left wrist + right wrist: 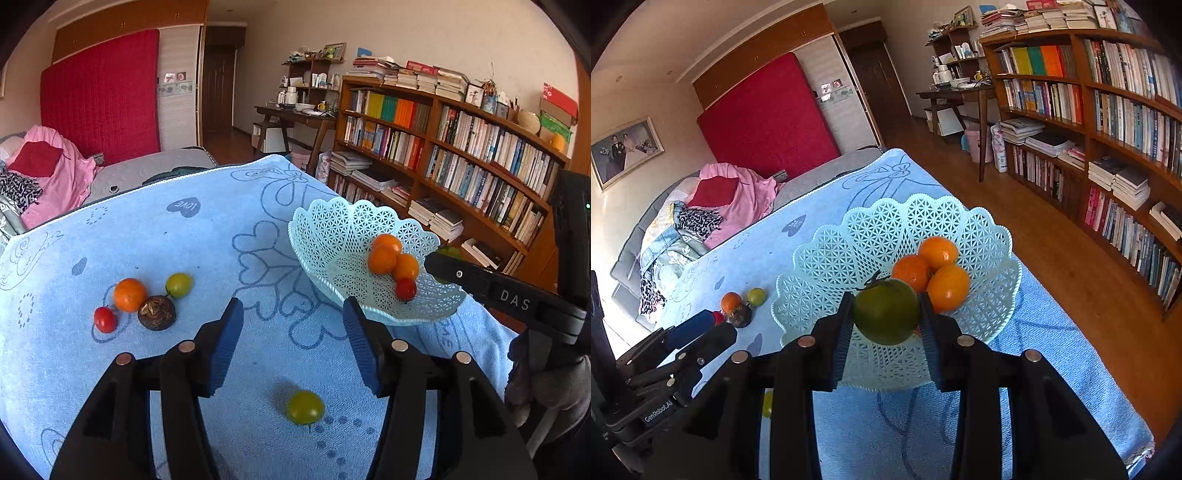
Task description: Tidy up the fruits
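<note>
Basket of pale lattice plastic stands on the blue towel covering the tabletop, holding three oranges and, in the left view, a red tomato. The right hand-held gripper points downward over the basket's near rim, its pads clamped on either side of a large green tomato. The left hand-held gripper tilts down over the towel with jaws apart and nothing between the pads; a small green tomato lies on the towel below them. Left of it sit an orange, a red tomato, a yellow-green tomato and a dark brown fruit, closely grouped.
</note>
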{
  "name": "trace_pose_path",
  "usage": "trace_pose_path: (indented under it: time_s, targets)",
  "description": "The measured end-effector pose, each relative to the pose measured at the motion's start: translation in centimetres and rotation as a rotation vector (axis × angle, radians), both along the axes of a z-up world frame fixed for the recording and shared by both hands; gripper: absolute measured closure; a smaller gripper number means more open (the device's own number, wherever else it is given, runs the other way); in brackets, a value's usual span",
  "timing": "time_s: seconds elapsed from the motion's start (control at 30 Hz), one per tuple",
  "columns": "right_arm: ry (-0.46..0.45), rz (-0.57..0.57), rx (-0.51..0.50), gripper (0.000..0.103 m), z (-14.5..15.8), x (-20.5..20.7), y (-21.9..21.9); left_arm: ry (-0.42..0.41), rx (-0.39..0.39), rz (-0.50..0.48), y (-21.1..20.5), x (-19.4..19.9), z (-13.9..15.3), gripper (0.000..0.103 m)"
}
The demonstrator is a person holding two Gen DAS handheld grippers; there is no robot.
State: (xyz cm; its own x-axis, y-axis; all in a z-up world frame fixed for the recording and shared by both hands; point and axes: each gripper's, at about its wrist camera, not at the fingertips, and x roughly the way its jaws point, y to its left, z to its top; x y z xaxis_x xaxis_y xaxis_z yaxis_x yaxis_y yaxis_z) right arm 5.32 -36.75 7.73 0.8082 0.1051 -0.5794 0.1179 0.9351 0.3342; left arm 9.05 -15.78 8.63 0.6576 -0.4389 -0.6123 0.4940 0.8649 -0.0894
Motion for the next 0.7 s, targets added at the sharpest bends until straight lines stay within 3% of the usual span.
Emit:
trace_pose_path:
  time_s: [0.1, 0.23, 0.43, 0.63, 0.7]
  targets:
    - [-0.011, -0.007, 0.007, 0.058, 0.2, -0.1, 0.1, 0.007, 0.023, -0.028, 0.3, -1.7, -0.6, 0.047]
    - [-0.021, -0.010, 0.010, 0.056, 0.5, -0.5, 0.4, -0.001, 0.056, -0.052, 0.0, -3.2, -1.5, 0.047]
    - [-0.054, -0.015, 0.017, 0.047, 1.5, -1.2, 0.4, 0.044, 0.094, -0.050, -0.4, -2.7, -3.5, 0.047]
    - [-0.064, -0.020, 0.025, 0.046, 1.9, -1.5, 0.1, 0.120, 0.132, -0.064, -1.3, -1.5, -5.9, 0.059]
    - [-0.065, -0.020, 0.026, 0.046, 2.0, -1.6, 0.0, 0.143, 0.145, -0.067, -1.4, -1.2, -6.6, 0.070]
